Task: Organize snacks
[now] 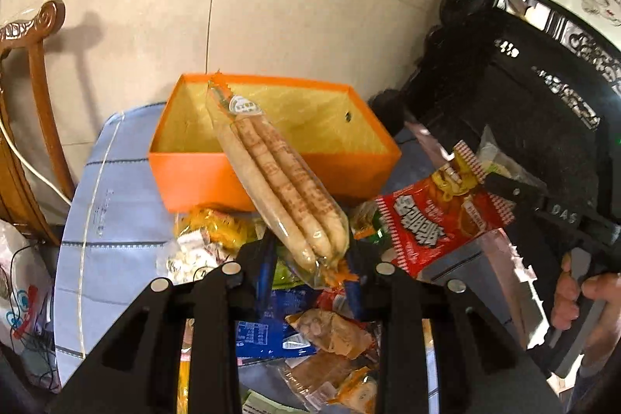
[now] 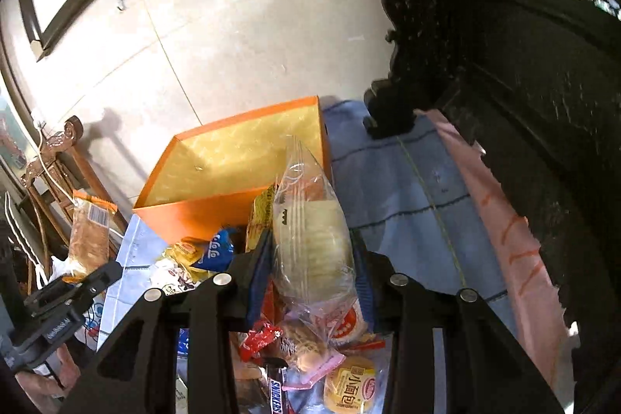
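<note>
My left gripper [image 1: 310,264] is shut on a clear pack of long biscuit sticks [image 1: 279,177] and holds it tilted above the snack pile, its top end over the orange box [image 1: 202,169]. My right gripper [image 2: 310,258] is shut on a clear bag of pale round crackers with a red label [image 2: 310,239], raised just in front of the orange box [image 2: 194,212]. In the left wrist view the right gripper [image 1: 493,181] shows holding a red snack bag [image 1: 438,220]. In the right wrist view the left gripper [image 2: 89,278] shows with the stick pack [image 2: 89,235]. The box looks empty.
A pile of loose snacks [image 1: 326,332] lies on the blue tablecloth [image 1: 116,220], with a Snickers bar [image 2: 276,392] and a small bun pack [image 2: 349,387]. Dark carved furniture [image 2: 524,103] stands at the right. A wooden chair [image 1: 35,84] stands left.
</note>
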The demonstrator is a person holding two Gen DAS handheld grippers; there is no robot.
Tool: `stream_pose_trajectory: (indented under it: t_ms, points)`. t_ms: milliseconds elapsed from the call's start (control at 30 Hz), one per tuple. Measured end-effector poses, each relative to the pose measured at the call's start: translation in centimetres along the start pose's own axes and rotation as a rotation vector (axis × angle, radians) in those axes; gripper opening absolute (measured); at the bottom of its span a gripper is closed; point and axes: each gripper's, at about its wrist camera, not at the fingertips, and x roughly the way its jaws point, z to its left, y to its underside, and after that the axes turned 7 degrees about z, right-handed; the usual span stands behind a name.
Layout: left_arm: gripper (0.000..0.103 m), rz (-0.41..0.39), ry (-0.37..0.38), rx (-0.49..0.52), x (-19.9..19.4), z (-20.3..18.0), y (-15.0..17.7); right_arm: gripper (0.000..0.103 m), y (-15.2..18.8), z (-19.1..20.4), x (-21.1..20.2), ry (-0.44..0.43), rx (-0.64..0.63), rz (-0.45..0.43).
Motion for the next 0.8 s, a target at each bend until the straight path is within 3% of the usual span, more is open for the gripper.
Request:
stream_pose_trajectory:
  t_ms: [100,200,267,367,400,433,500,567,600,633,667,700,800]
  points:
    - [0.029,0.019,-0.038,-0.003,0.5,0.2,0.6,0.039,0.8,1.2,0.9,0.077,-0.088,-0.006]
    - [0.029,0.045,-0.02,-0.039,0.8,1.0,1.1,0.039,1.7,0.7,3.5,0.02,-0.035,0.079]
    - [0.029,0.059,-0.026,-0.05,1.0,1.4,1.5,0.034,2.9,1.5,4.3,0.099,-0.095,0.054]
    - [0.029,0.079,-0.044,-0.053,1.2,1.9,1.8,0.029,3.3,0.6,4.9,0.026,-0.037,0.082]
    - [0.029,0.081,-0.047,-0.059,1.3,2.1,1.9,0.019,3.2,0.2,4.5,0.011,-0.032,0.057]
    - [0.029,0.081,-0.037,-0.069,1.3,2.2,2.0,0.0,3.1,-0.1,4.4,0.01,-0.026,0.051]
    - [0.029,0.084,-0.024,-0.077,1.4,2.2,2.0,0.0,2.9,-0.7,4.9,0.002,-0.011,0.076]
    - [0.029,0.089,-0.034,-0.055,1.4,1.8,1.9,0.001,3.2,-2.4,5.8,-0.07,0.063,0.151]
    - [0.029,0.092,-0.048,-0.037,1.5,1.6,2.1,0.006,3.5,-2.7,5.3,-0.092,0.067,0.166]
    - [0.029,0.094,-0.054,-0.027,1.4,1.5,2.2,0.051,4.0,-3.0,4.7,-0.073,0.047,0.158]
    - [0.03,0.097,-0.054,-0.022,1.4,1.5,2.3,0.083,4.6,-2.8,4.1,-0.041,0.007,0.154]
    - [0.03,0.1,-0.05,-0.025,1.5,1.5,2.3,0.1,5.2,-2.5,3.6,-0.024,-0.034,0.153]
    - [0.03,0.125,-0.031,-0.065,1.8,2.1,2.6,0.1,6.5,-1.5,3.9,-0.058,-0.064,0.173]
